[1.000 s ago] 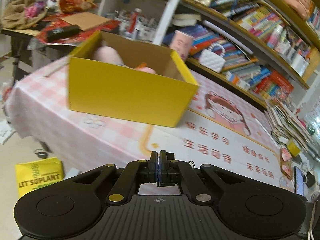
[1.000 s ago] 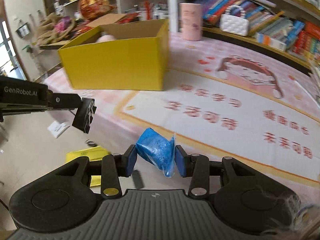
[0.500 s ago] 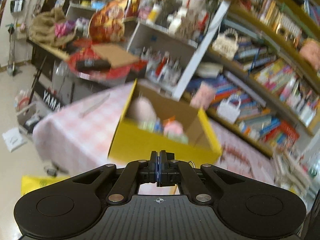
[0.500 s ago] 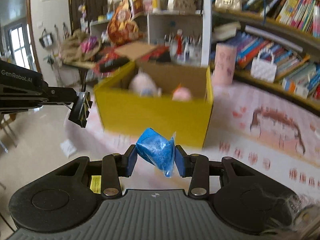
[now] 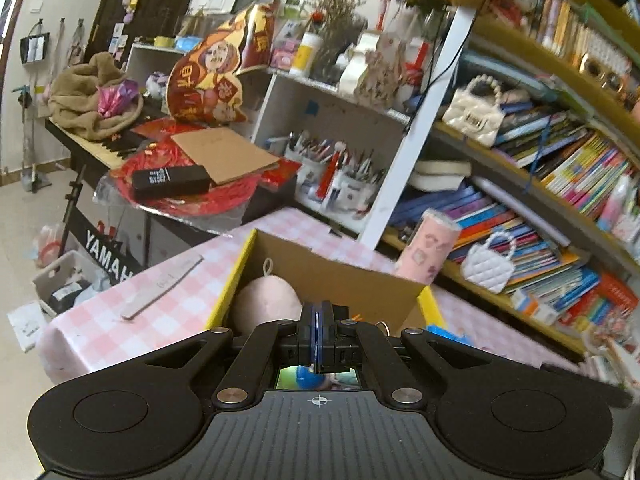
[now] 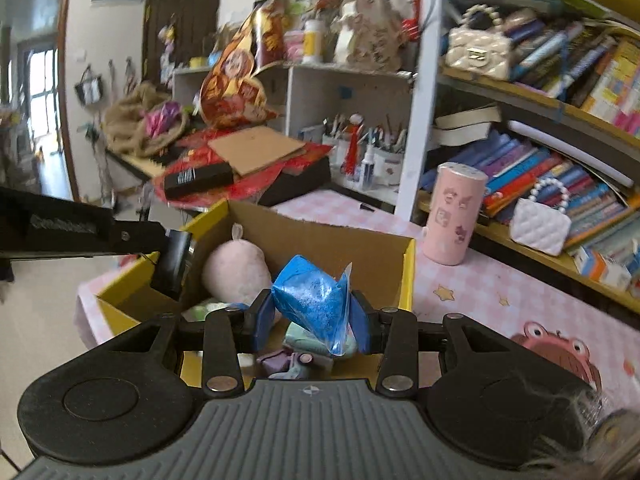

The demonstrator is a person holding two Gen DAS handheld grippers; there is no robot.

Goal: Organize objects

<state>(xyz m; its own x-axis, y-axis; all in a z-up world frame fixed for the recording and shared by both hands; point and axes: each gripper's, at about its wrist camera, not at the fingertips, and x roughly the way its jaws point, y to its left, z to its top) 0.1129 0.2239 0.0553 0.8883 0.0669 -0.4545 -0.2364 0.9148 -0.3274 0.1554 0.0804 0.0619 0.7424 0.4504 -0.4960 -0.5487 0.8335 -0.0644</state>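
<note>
My right gripper [image 6: 311, 322] is clenched on one blue packet [image 6: 314, 304], held above the open yellow box [image 6: 409, 276], roughly over its near half. My left gripper [image 5: 316, 338] has its fingers pressed together on nothing, at the box's 9 o'clock side. I judge the sorting well advanced: inside the box I count one pink plush [image 6: 236, 270] plus several small pastel items I cannot count, being partly hidden. The drop of this packet is not yet done. One pink cup [image 6: 454, 212] stands on the counter [image 6: 500, 292] at the box's 2 o'clock.
</note>
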